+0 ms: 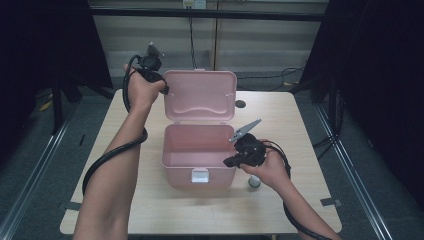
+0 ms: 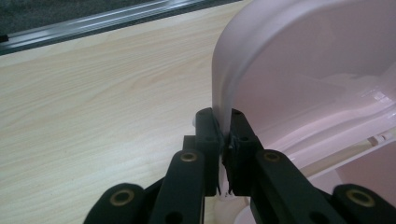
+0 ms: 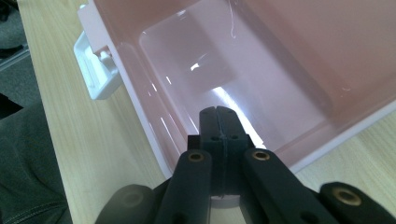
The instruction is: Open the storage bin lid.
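Your left tongs [image 2: 225, 140] pinch the pink box's lid [image 1: 200, 95] edge; swing it gently. Right tongs [image 3: 218, 116], pressed together, steady its rim.

A pale wood-grain bench [image 1: 120, 200] carries a small grey-white ball [image 1: 254, 182] near its front right and a dark round disc [image 1: 240, 104] toward the back.
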`<state>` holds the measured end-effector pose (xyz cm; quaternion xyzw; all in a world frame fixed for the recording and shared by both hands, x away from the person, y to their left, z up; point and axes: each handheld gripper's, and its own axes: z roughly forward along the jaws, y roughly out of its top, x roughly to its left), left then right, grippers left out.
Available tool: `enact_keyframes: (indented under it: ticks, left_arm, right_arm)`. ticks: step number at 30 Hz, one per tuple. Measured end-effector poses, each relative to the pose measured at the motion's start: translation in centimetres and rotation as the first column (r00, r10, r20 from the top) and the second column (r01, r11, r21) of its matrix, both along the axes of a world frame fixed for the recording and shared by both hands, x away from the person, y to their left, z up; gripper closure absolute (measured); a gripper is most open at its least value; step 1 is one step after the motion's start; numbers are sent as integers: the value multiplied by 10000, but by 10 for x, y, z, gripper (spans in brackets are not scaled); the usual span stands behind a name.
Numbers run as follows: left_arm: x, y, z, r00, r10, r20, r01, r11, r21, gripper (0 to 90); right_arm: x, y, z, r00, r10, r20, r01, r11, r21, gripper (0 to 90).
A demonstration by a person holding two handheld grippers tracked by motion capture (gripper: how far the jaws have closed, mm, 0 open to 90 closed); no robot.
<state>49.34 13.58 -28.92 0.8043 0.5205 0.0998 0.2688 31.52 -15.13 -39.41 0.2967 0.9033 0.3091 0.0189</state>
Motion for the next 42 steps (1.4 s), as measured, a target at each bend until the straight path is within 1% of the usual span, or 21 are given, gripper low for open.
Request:
enact_keyframes:
  ticks: [4,7,11,15,18,20,25,28,31,32,33,36,37,42]
  left_arm:
    - [3,0,-1,10000,-5,-39,5,10000,23,854]
    - [5,0,-3,9999,76,-66,-76,9999,-104,854]
    - [8,0,-5,9999,116,-114,-117,9999,-84,854]
    - [12,-1,-7,9998,116,-174,-115,9999,29,853]
    - [14,-2,-9,9995,246,-189,-247,9997,-51,852]
    - [16,-1,-11,9996,187,-201,-187,9998,17,851]
    - [20,-2,-14,9994,263,-239,-264,9996,-35,849]
    - [22,-1,-17,9992,338,-230,-341,9993,-169,847]
    - [24,-1,-20,9991,342,-231,-346,9993,-167,847]
    - [25,-1,-21,9989,417,-223,-422,9989,-200,847]
    - [26,-1,-22,9991,342,-240,-346,9993,-153,846]
    - [28,-1,-25,9983,497,-320,-506,9983,-298,847]
    - [29,-1,-25,9986,431,-319,-439,9987,-243,846]
    - [33,-1,-29,9980,504,-389,-513,9984,-243,846]
  right_arm:
    - [0,0,0,10000,23,36,-23,10000,-53,900]
    - [0,0,0,10000,34,57,-33,10000,-40,900]
    - [0,0,0,10000,48,37,-48,10000,-38,900]
    - [0,0,0,10000,44,40,-43,10000,-33,900]
    - [0,0,0,10000,25,20,-25,10000,-13,900]
    - [0,0,0,10000,21,16,-21,10000,-14,900]
    - [0,0,0,10000,33,5,-33,10000,-18,900]
    - [0,0,0,10000,30,7,-30,10000,5,900]
    - [1,0,0,10000,50,8,-50,10000,-2,900]
    - [1,0,0,10000,40,4,-40,10000,-24,900]
    - [0,0,0,10000,43,10,-43,10000,-35,900]
    - [1,0,0,10000,53,3,-53,10000,1,900]
    - [0,0,0,10000,31,9,-31,10000,8,900]
    - [0,0,0,10000,17,-11,-17,10000,16,900]
